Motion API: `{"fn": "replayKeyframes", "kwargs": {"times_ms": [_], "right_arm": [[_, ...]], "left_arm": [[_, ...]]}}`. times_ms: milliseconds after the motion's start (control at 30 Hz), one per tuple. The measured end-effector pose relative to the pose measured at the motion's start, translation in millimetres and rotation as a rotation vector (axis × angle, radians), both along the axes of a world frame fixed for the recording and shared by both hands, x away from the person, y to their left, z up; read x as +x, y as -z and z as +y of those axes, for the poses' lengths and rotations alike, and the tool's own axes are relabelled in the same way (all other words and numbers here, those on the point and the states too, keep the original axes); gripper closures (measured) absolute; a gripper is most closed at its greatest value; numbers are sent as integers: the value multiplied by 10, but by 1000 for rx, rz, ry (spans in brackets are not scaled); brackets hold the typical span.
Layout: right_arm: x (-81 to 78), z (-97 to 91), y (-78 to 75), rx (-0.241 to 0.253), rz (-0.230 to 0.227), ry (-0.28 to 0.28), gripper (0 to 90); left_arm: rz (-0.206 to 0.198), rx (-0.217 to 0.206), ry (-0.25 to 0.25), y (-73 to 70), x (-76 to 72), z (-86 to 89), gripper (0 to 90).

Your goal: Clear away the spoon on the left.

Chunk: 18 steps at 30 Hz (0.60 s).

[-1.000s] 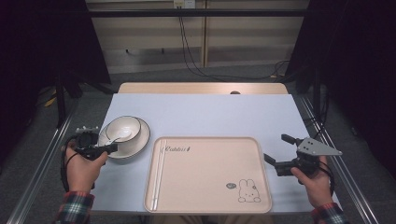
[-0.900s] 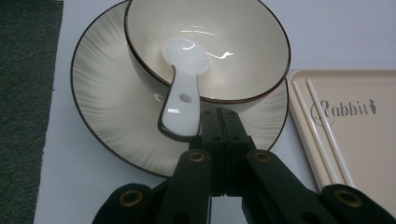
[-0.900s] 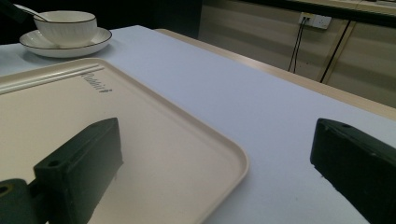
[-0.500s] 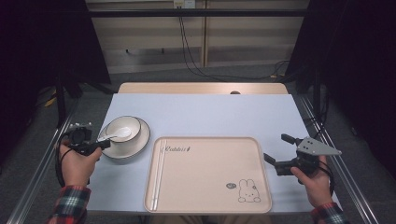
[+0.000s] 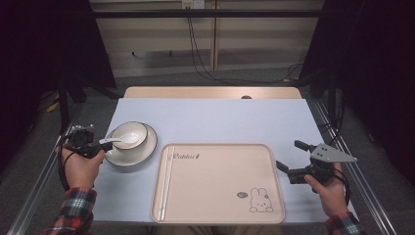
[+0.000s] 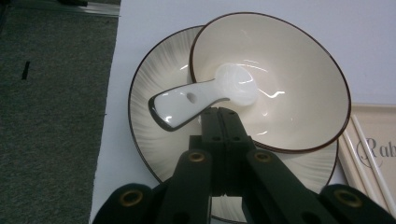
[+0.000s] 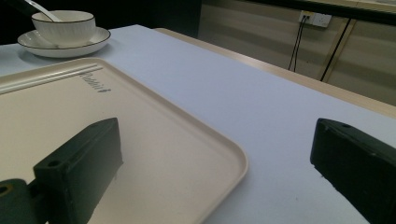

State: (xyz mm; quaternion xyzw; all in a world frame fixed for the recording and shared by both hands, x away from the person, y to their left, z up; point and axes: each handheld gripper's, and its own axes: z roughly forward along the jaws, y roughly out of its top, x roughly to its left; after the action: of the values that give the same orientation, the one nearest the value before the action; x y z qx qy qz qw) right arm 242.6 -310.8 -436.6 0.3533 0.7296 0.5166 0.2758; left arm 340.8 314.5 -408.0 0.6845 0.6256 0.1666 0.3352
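Your left gripper point(image 6: 219, 114) jaws pressed together, apparently pinching spoon point(image 6: 205, 95) handle edge; spoon scoop lies in bowl point(image 6: 299, 88) on saucer point(image 6: 149, 135). Thin grip: spoon may slip, tip bowl. Right gripper point(image 5: 292, 159) wide apart, empty, beside tray point(image 5: 220, 215).

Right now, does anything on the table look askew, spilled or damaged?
Nothing spilled or broken. One oddity: the bowl sits off-centre on its saucer, its rim overhanging the saucer's edge. The left tongs are shut on the white spoon, whose scoop lies in the bowl. The tray lies square.
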Motion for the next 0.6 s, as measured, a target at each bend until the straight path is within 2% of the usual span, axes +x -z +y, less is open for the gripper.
{"fn": "replayKeyframes", "kwargs": {"times_ms": [167,200,267,367,600], "right_arm": [[17,7,12,-1,-3,-1,14],[19,8,13,-1,-1,-2,14],[27,15,18,4,3,-4,14],[34,19,20,5,6,-1,14],[46,23,33,3,11,-8,14]], "left_arm": [[5,11,-31,8,41,48,900],[-8,-7,-54,14,55,47,900],[-6,11,-44,1,75,88,900],[-11,11,-55,-2,89,107,900],[-41,-12,-89,4,152,147,900]]}}
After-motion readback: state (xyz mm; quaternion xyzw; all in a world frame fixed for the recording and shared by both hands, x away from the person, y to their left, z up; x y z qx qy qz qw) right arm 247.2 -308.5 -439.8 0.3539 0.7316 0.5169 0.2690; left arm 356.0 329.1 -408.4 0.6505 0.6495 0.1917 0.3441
